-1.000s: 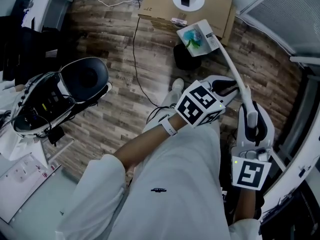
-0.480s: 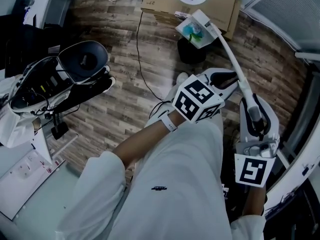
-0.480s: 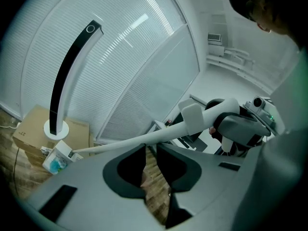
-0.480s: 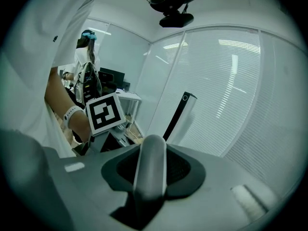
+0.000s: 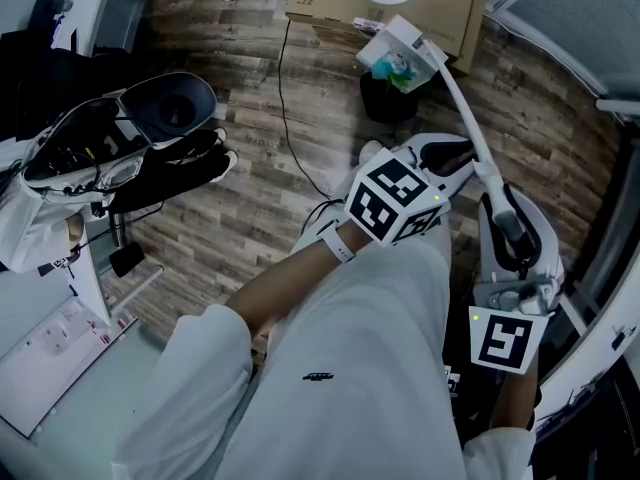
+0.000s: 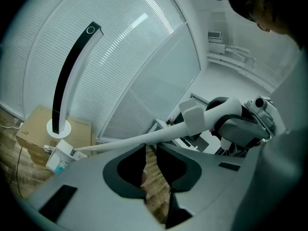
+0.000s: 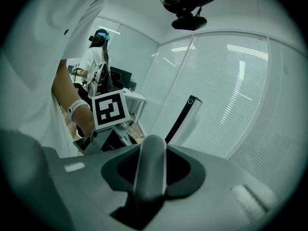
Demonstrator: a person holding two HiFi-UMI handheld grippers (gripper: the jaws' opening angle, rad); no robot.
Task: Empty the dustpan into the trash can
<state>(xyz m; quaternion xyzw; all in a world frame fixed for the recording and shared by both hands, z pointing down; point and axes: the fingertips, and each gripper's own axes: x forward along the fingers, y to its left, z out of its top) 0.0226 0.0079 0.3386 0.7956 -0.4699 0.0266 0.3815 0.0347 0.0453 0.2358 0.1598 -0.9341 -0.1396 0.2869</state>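
- Close by your right side, your right gripper point(image 5: 508, 230) point(image 7: 150, 176) has its jaws clamped on the smooth, rounded grey grip of a long handle point(image 5: 466, 120) point(image 6: 144, 138).
- Just beside it, your left gripper point(image 5: 452, 156) point(image 6: 148, 161) holds nothing; its dark, matte jaws stand a narrow gap apart.
- Beyond both tools, the slim white plastic handle curves away to a boxy white dustpan point(image 5: 396, 56) point(image 6: 59, 159) with teal and green scraps inside.
- Under the pan, a round black trash can point(image 5: 388, 106) stands on the grainy wood-plank floor point(image 5: 250, 198); the pan overlaps its far edge in the head view.
- Farthest off, a flat brown cardboard box point(image 5: 440, 3) lies behind the can.
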